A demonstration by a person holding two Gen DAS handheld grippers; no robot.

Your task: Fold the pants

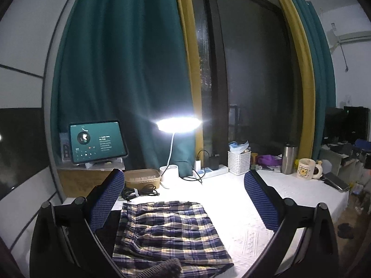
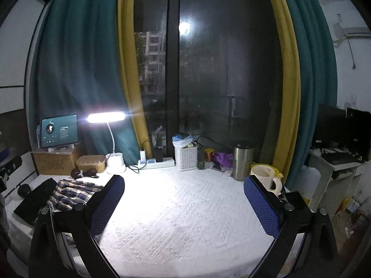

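The plaid pants (image 1: pixel 169 234), navy, white and yellow, lie folded in a flat rectangle on the white textured table (image 1: pixel 243 227). My left gripper (image 1: pixel 183 178) hovers above them, wide open, blue pads apart and touching no cloth. In the right wrist view the same pants (image 2: pixel 71 194) lie at the far left, partly behind the left finger (image 2: pixel 109 199). My right gripper (image 2: pixel 184 185) is open over bare tablecloth (image 2: pixel 185 220), nothing between its pads.
A lit desk lamp (image 1: pixel 178 124), tablet (image 1: pixel 97 141), tan box (image 1: pixel 142 178), coiled cable (image 1: pixel 139 191), power strip (image 1: pixel 208 171), white basket (image 1: pixel 238 162), steel flask (image 1: pixel 289 158) and mug (image 1: pixel 306 168) line the back edge. A black item (image 2: pixel 34 201) lies left of the pants.
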